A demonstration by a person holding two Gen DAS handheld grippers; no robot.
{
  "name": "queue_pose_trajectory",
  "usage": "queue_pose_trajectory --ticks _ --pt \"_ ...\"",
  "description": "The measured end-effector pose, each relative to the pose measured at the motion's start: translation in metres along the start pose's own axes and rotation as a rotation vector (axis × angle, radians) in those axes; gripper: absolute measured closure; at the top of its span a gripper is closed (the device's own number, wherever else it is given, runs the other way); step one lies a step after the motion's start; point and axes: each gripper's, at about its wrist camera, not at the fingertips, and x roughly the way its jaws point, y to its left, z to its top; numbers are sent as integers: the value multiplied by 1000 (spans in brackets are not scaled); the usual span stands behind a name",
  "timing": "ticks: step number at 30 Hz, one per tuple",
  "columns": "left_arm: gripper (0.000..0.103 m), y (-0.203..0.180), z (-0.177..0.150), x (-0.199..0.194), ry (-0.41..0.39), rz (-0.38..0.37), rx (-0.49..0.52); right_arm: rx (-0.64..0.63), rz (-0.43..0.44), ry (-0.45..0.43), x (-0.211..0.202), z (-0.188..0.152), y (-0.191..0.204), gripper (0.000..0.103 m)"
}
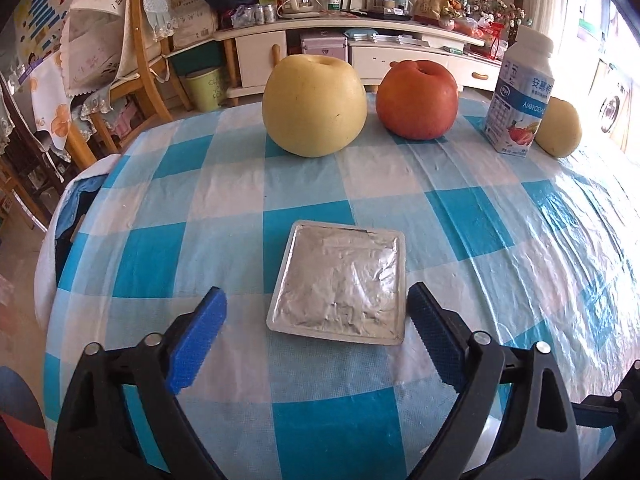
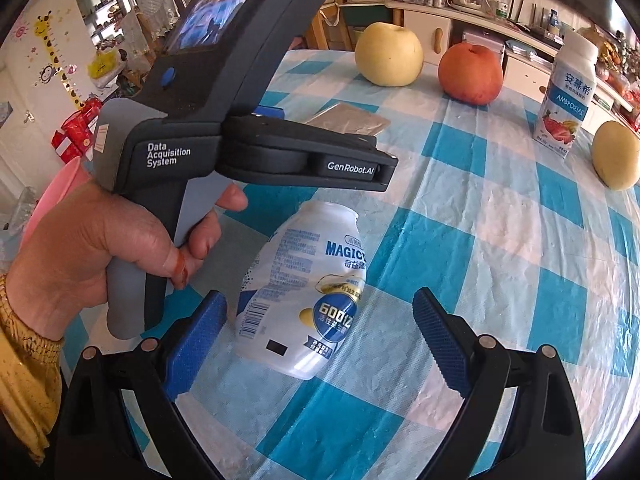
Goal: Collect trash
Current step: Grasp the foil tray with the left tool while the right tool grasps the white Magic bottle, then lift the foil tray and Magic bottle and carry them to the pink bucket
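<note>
A flat square silver foil packet (image 1: 340, 284) lies on the blue-and-white checked tablecloth (image 1: 192, 208). My left gripper (image 1: 317, 293) is open and straddles the packet's near half. Its right pad (image 1: 432, 332) is close to the packet's edge and its left pad (image 1: 196, 344) stands well clear. In the right wrist view, a crushed white plastic bottle (image 2: 304, 300) with blue print lies on its side between the pads of my open right gripper (image 2: 320, 298), touched by neither. A hand (image 2: 100, 248) holds the left device over the packet (image 2: 348, 120).
At the table's far side stand a large yellow fruit (image 1: 314, 106), a red apple (image 1: 416, 98), an upright yogurt carton (image 1: 520, 96) and a smaller yellow fruit (image 1: 560, 128). Wooden chairs (image 1: 132, 64) draped with cloths stand beyond the left table edge. A low cabinet (image 1: 360, 52) lines the back wall.
</note>
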Motion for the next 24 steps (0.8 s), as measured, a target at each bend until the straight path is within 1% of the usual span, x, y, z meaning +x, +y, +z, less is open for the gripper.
queue_pose_trajectory --ticks 1,3,6,8,9,10,11,12,13,15,17,24 --pt "22 1 1 0 -2 -8 -8 3 2 1 1 0 0 10" --pt "25 1 3 1 -4 -10 -12 7 0 2 3 1 -1 10" --pt "39 -3 3 -1 -18 -16 -1 0 -16 4 5 0 0 10" --pt "39 -5 2 0 -18 -7 -9 -5 -33 5 6 1 1 10" --pt "39 -5 2 -1 -18 -6 -12 -8 -48 7 7 1 2 12" --pt "39 -6 1 -1 -18 -4 -14 -11 -56 9 7 2 2 19" --pt "39 -6 1 -1 -18 -1 -18 -19 -67 8 7 3 4 23" --pt "39 -6 0 -2 -18 2 -22 -26 -67 9 7 3 5 31" --pt "39 -7 -1 -2 -18 5 -25 -33 -70 11 7 4 6 36" --pt "39 -8 -3 -4 -18 13 -31 -51 -94 12 7 3 7 43" --pt "39 -8 -5 -6 -16 19 -39 -64 -104 12 7 2 7 45" --pt "39 -3 -13 -24 -40 33 -86 -61 -103 -7 -3 0 5 46"
